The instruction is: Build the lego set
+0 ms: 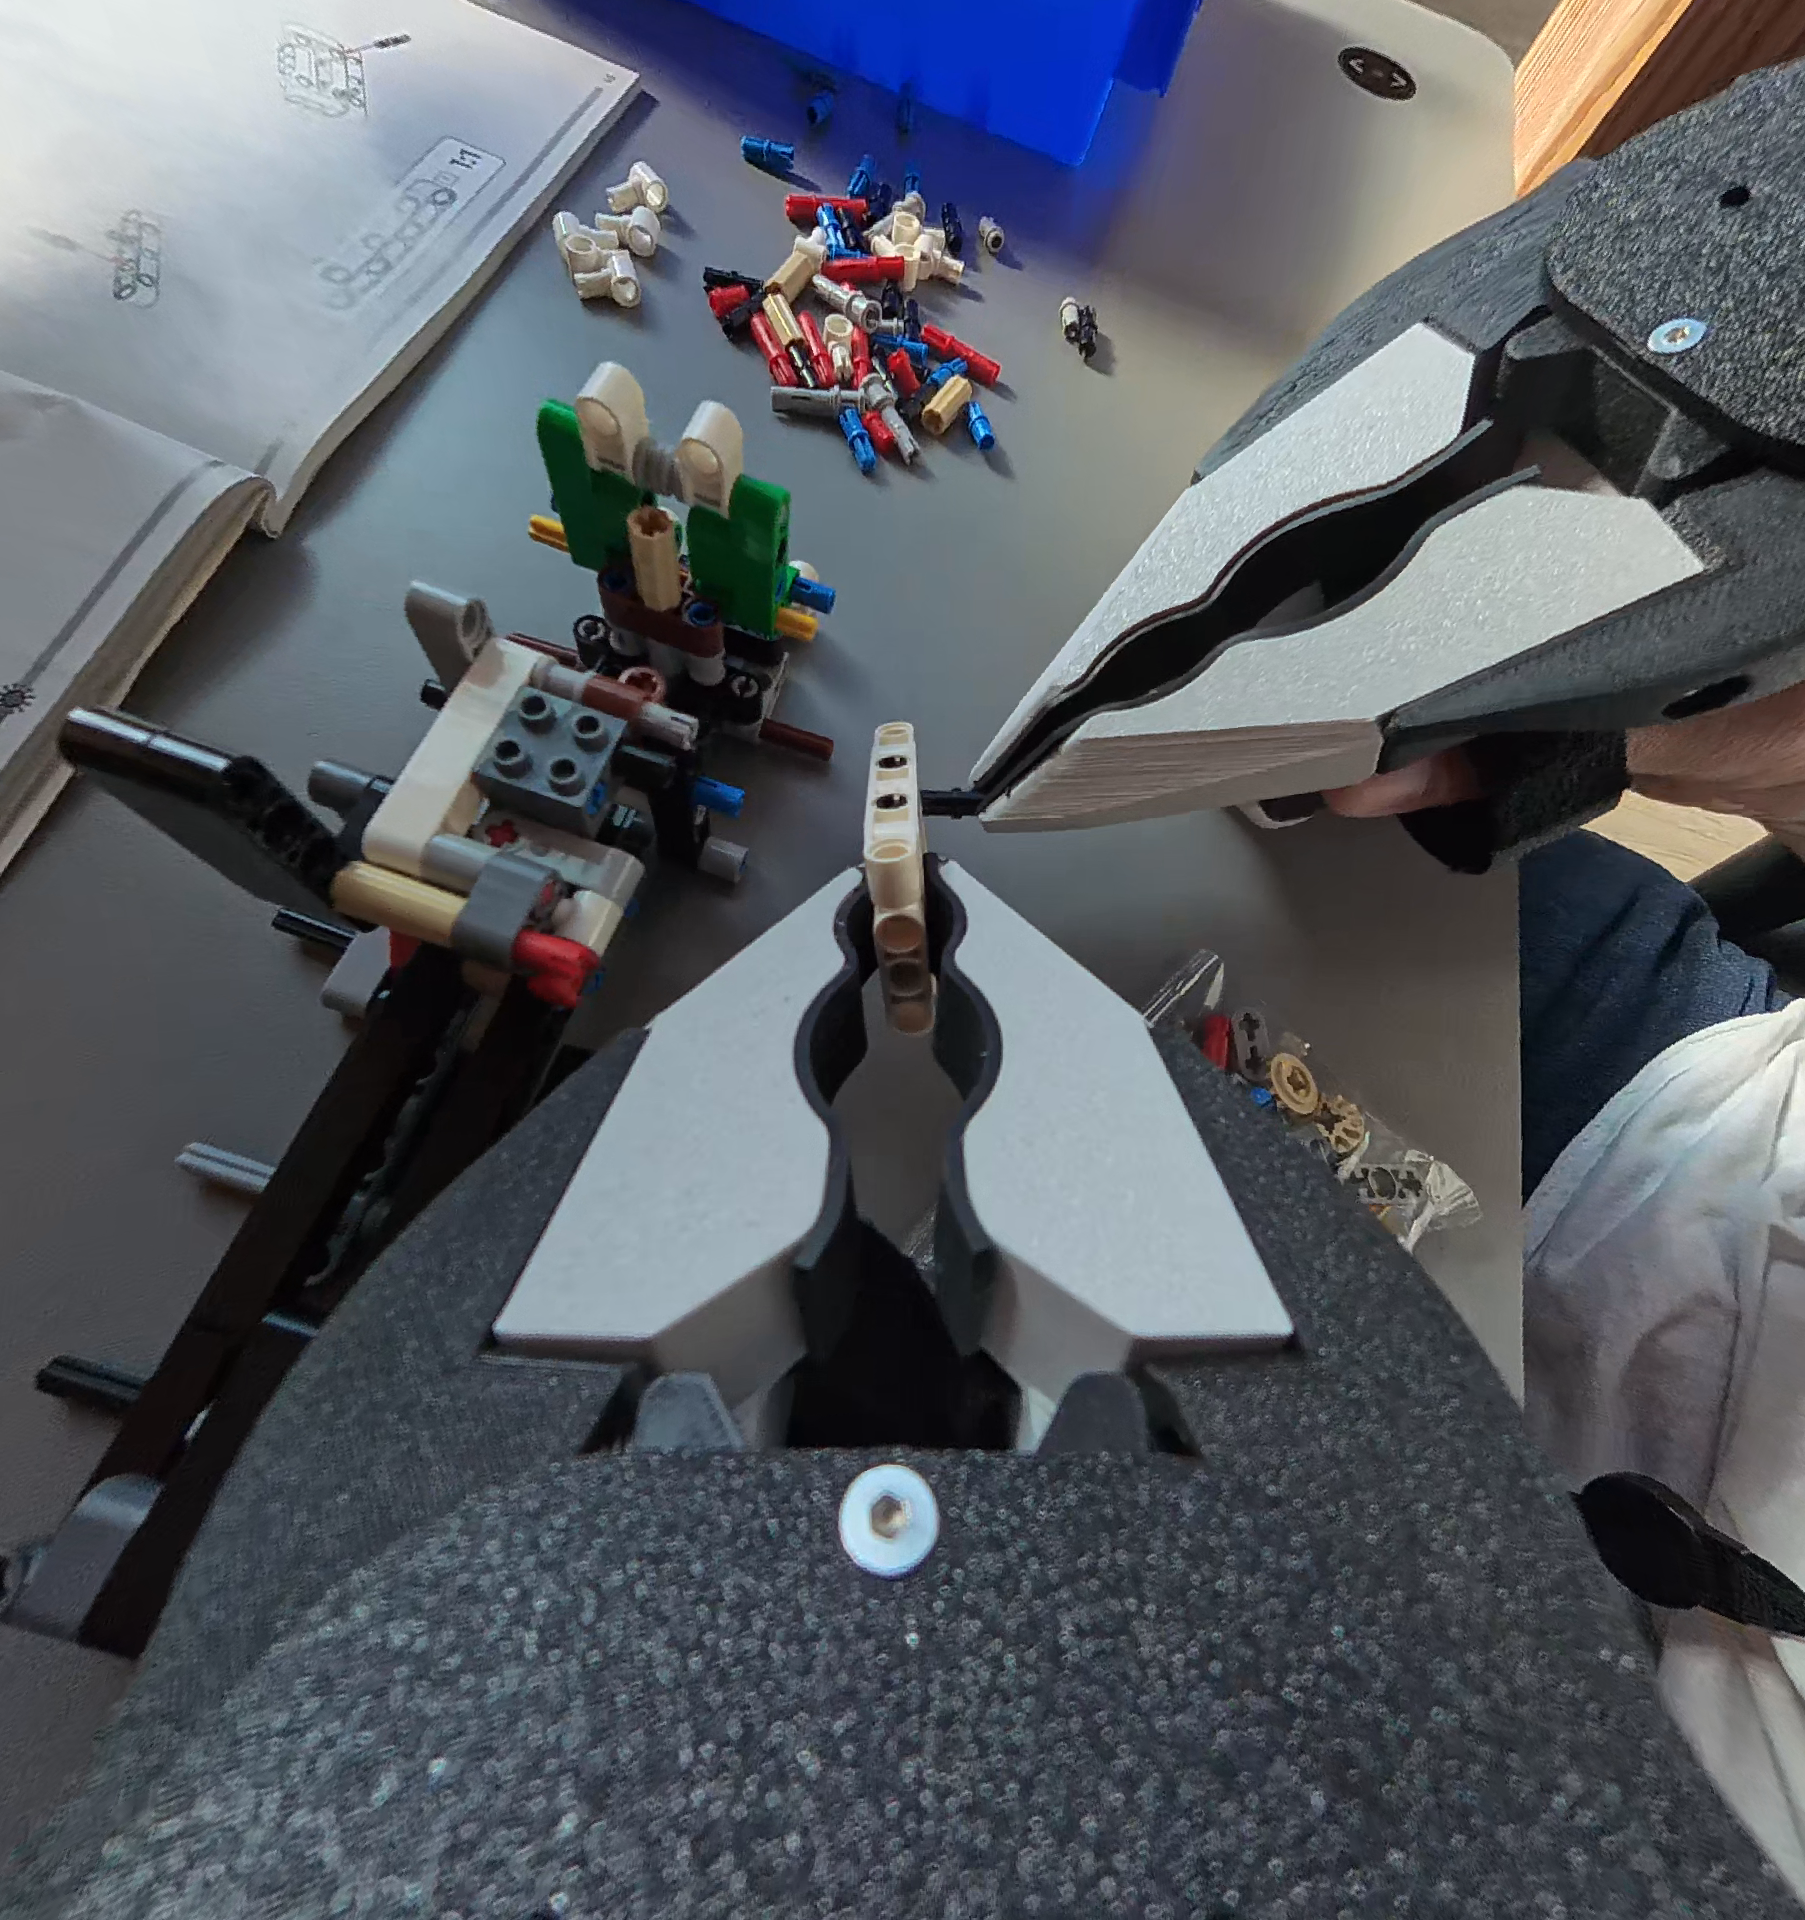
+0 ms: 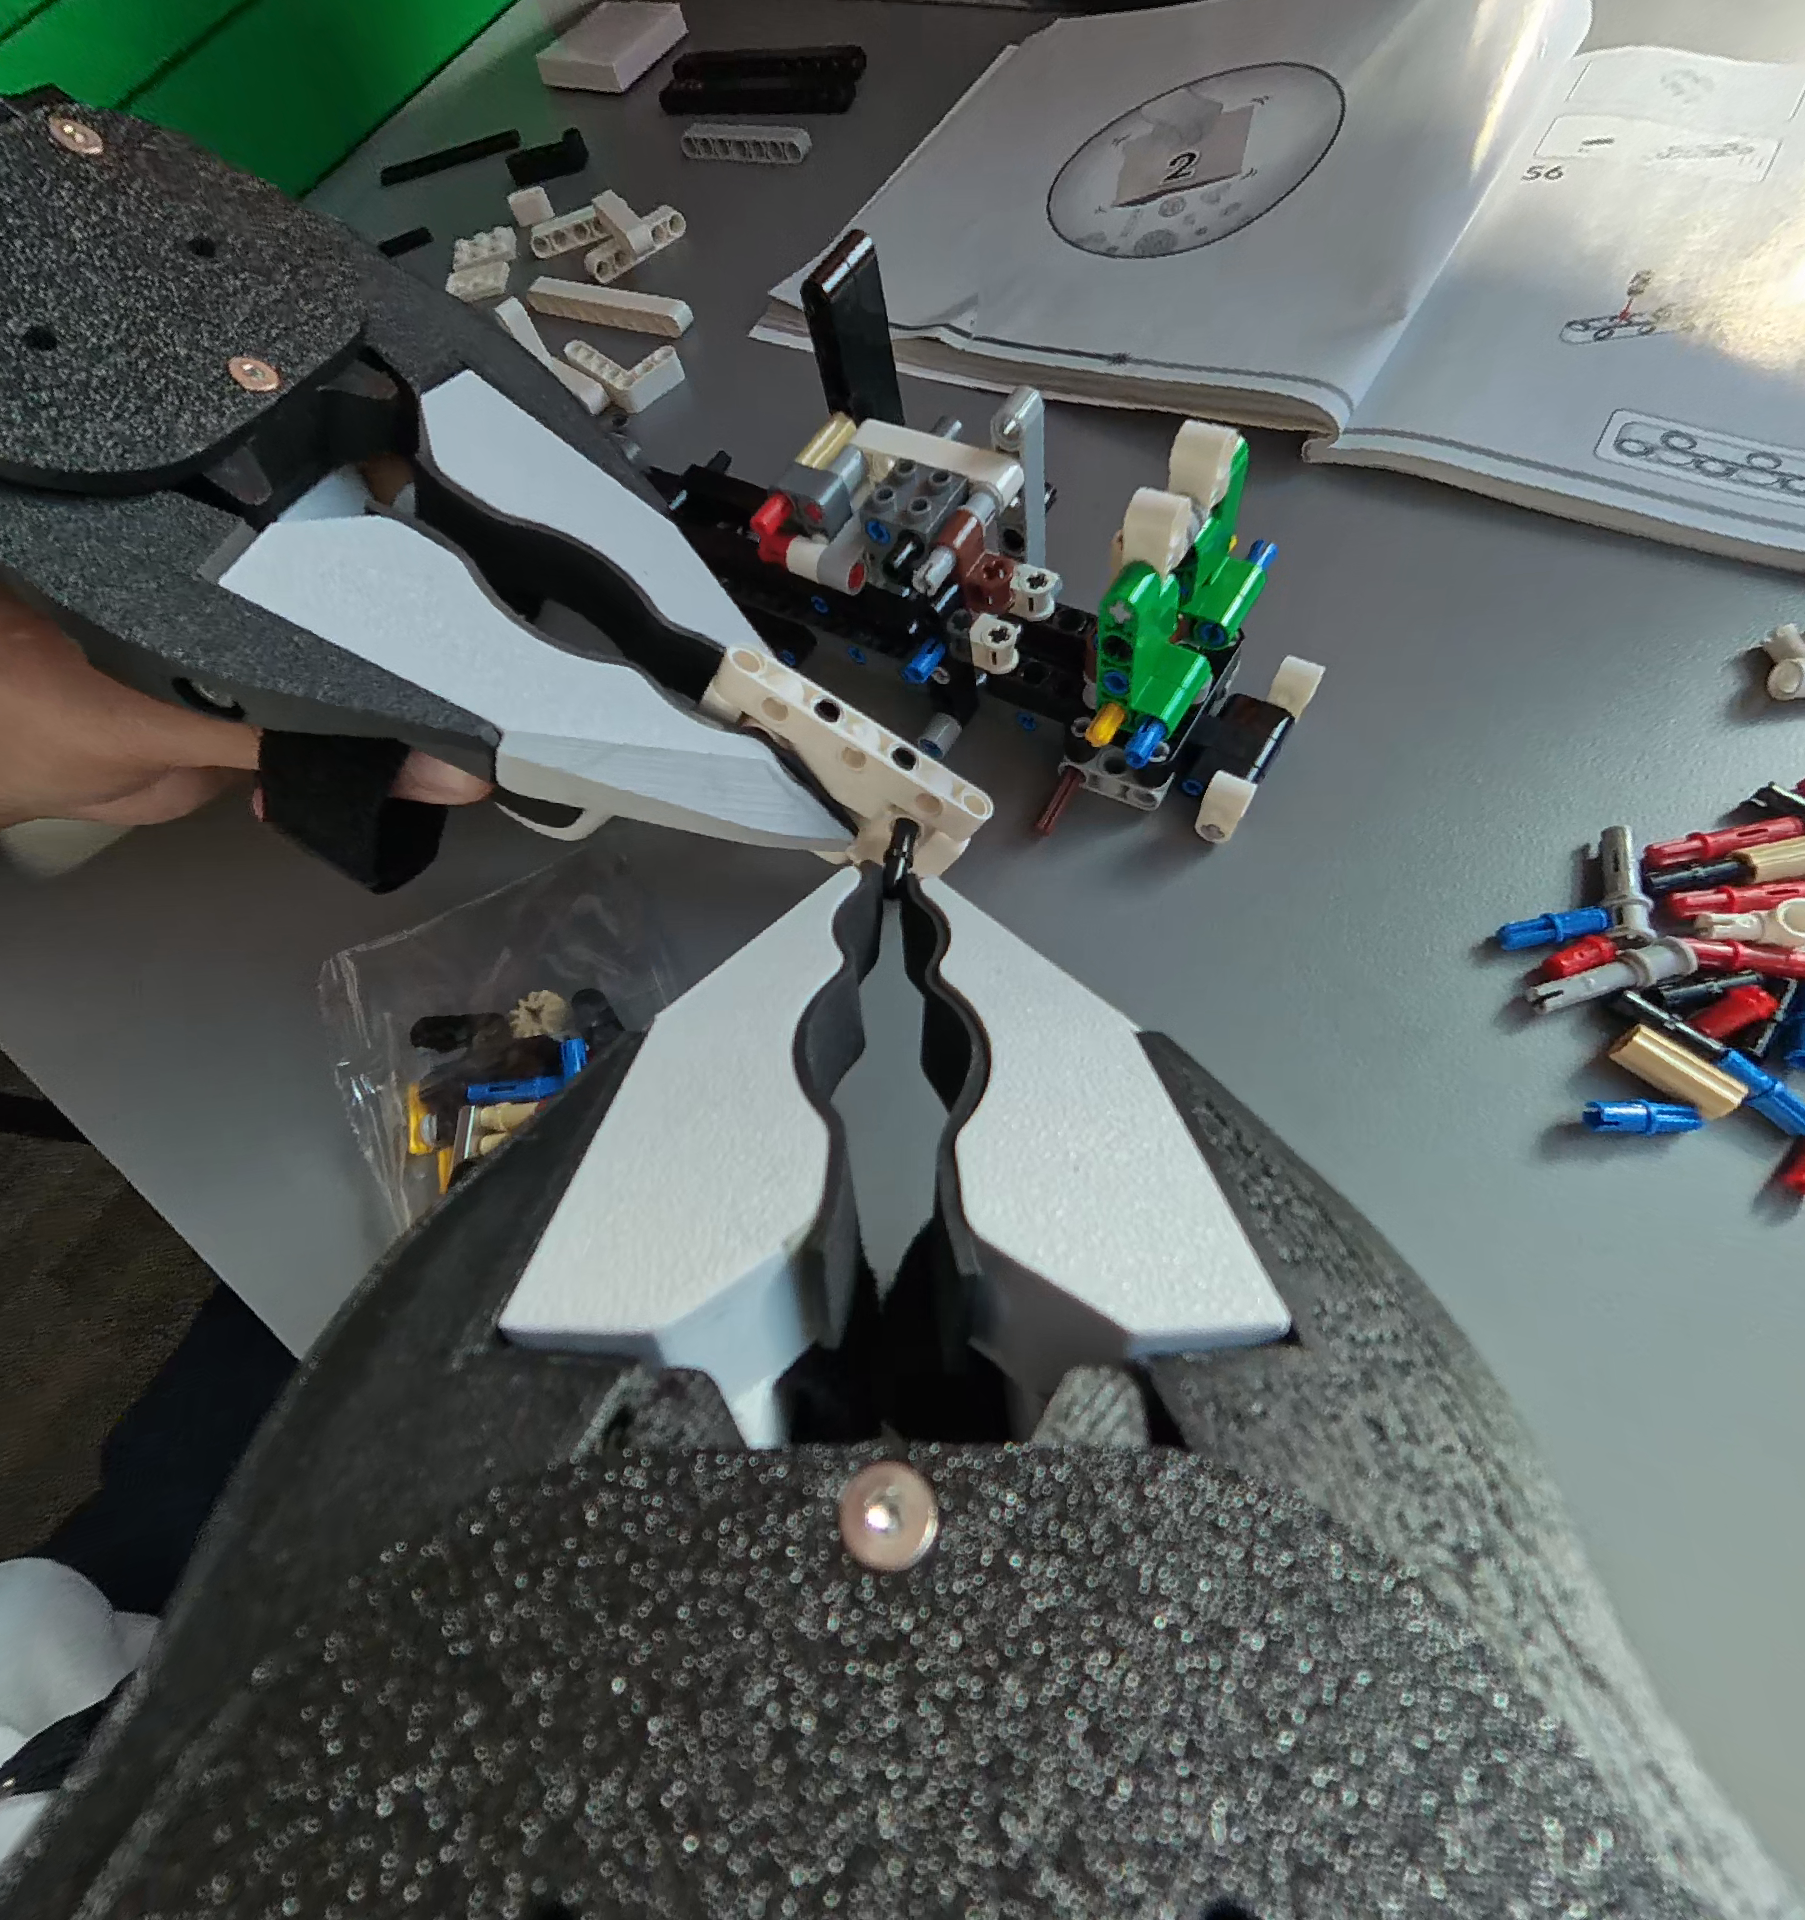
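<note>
We note the left gripper (image 1: 903, 894) clamps a cream beam (image 1: 896, 821) above the table (image 1: 1137, 935); right gripper (image 2: 893, 883) pinches a black pin (image 2: 900, 847), its tip at a beam hole; model (image 1: 524, 790) nearby; risk: a tilted pin could jam or slip out.

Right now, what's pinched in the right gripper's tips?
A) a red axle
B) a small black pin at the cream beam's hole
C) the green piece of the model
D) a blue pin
B: the right gripper is closed on a small black pin that meets the cream beam held by the left gripper.
</note>
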Available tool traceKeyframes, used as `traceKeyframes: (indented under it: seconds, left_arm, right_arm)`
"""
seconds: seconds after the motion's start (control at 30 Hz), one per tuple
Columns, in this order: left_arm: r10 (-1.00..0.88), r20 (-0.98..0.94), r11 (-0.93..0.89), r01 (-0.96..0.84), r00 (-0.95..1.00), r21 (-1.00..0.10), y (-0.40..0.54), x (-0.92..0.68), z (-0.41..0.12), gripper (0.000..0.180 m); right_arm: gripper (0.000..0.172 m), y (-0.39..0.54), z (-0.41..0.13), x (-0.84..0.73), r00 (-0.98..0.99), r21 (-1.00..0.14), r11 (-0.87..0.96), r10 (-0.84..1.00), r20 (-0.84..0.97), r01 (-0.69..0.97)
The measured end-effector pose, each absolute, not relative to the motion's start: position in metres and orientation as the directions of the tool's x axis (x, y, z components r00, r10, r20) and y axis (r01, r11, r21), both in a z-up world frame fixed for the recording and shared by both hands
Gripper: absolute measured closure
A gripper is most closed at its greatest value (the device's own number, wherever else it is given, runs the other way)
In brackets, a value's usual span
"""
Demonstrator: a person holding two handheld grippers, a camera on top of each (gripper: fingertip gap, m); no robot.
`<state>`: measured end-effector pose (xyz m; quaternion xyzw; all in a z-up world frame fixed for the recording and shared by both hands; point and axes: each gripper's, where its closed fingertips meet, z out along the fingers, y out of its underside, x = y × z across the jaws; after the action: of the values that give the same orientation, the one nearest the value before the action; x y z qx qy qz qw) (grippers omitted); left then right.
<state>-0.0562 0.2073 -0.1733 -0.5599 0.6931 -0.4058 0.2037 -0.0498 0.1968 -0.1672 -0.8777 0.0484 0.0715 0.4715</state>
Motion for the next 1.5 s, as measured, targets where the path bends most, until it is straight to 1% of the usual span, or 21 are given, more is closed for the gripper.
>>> traceKeyframes:
  seconds: [0.03,0.17,0.43,0.57,0.7,0.77,0.8,0.87,0.97,1.0,1.07,1.27,1.5]
  left_arm:
    - [-0.943,0.16,0.053,-0.608,-0.291,-0.793,0.207,-0.056,-0.173,0.176]
    - [-0.948,0.11,0.093,-0.594,-0.298,-0.799,0.207,-0.056,-0.173,0.176]
    - [-0.948,0.122,0.081,-0.596,-0.293,-0.799,0.208,-0.055,-0.173,0.176]
    - [-0.952,0.062,0.13,-0.579,-0.301,-0.805,0.209,-0.054,-0.173,0.176]
    - [-0.953,0.049,0.137,-0.571,-0.298,-0.809,0.211,-0.054,-0.171,0.176]
    - [-0.952,0.058,0.129,-0.565,-0.301,-0.815,0.211,-0.054,-0.17,0.176]
    - [-0.95,0.059,0.131,-0.562,-0.307,-0.817,0.21,-0.054,-0.169,0.176]
    - [-0.947,0.053,0.14,-0.558,-0.316,-0.818,0.208,-0.054,-0.169,0.176]
    - [-0.944,0.045,0.153,-0.557,-0.326,-0.817,0.207,-0.055,-0.169,0.176]
    - [-0.943,0.047,0.154,-0.558,-0.33,-0.816,0.206,-0.055,-0.17,0.176]
    - [-0.941,0.051,0.155,-0.561,-0.333,-0.813,0.205,-0.055,-0.17,0.176]
    - [-0.939,0.055,0.159,-0.568,-0.34,-0.808,0.204,-0.056,-0.172,0.176]
    - [-0.937,0.056,0.16,-0.569,-0.344,-0.807,0.204,-0.056,-0.172,0.176]
  right_arm:
    - [0.17,0.197,-0.167,-0.05,0.982,-0.82,-0.548,-0.019,-0.188,-0.167]
    - [0.17,0.196,-0.165,-0.05,0.971,-0.817,-0.537,-0.019,-0.239,-0.211]
    - [0.17,0.197,-0.168,-0.049,0.969,-0.806,-0.549,-0.027,-0.247,-0.221]
    - [0.17,0.196,-0.167,-0.05,0.961,-0.799,-0.55,-0.023,-0.277,-0.243]
    - [0.17,0.189,-0.166,-0.057,0.951,-0.786,-0.571,0.03,-0.308,-0.236]
    - [0.17,0.179,-0.165,-0.073,0.938,-0.776,-0.608,0.142,-0.316,-0.169]
    - [0.17,0.173,-0.167,-0.076,0.94,-0.776,-0.62,0.185,-0.288,-0.116]
    - [0.17,0.158,-0.178,-0.073,0.951,-0.742,-0.67,0.241,-0.195,0.017]
    - [0.169,0.14,-0.183,-0.083,0.906,-0.727,-0.655,0.408,-0.111,0.206]
    - [0.169,0.136,-0.185,-0.081,0.899,-0.71,-0.654,0.432,-0.07,0.26]
    - [0.169,0.128,-0.189,-0.08,0.868,-0.68,-0.652,0.494,-0.044,0.336]
    - [0.169,0.123,-0.189,-0.075,0.823,-0.67,-0.606,0.568,0.013,0.429]
    - [0.165,0.126,-0.189,-0.075,0.825,-0.678,-0.6,0.565,0.018,0.425]
